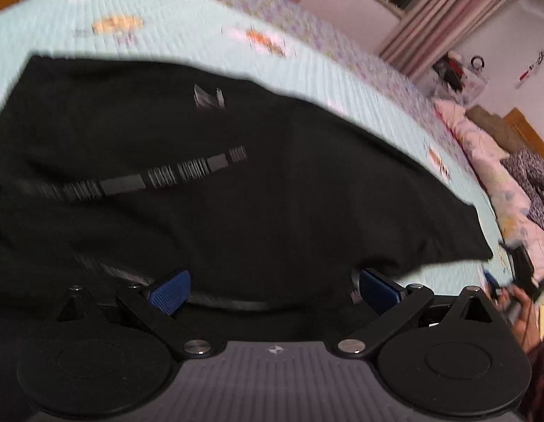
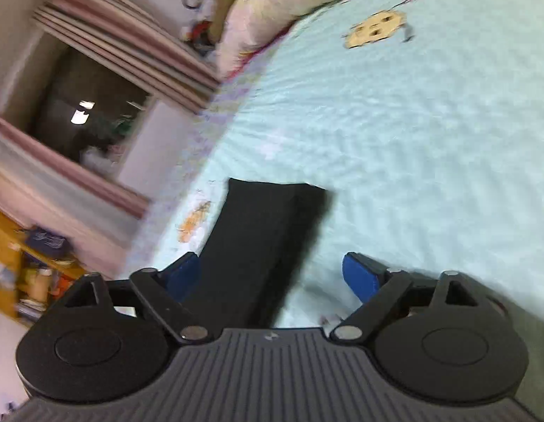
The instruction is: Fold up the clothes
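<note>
Left hand-held gripper (image 1: 272, 290) open, flat black shirt (image 1: 201, 193); ribbed, seemingly quilted bedspread (image 1: 131, 3)

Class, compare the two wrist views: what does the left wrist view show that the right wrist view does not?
Only the left wrist view shows the grey print across the black shirt and the right gripper at the far right. Only the right wrist view shows a dark window and an orange shelf. Both show the shirt, the pale green bedspread, the pink curtain and open jaws.
</note>
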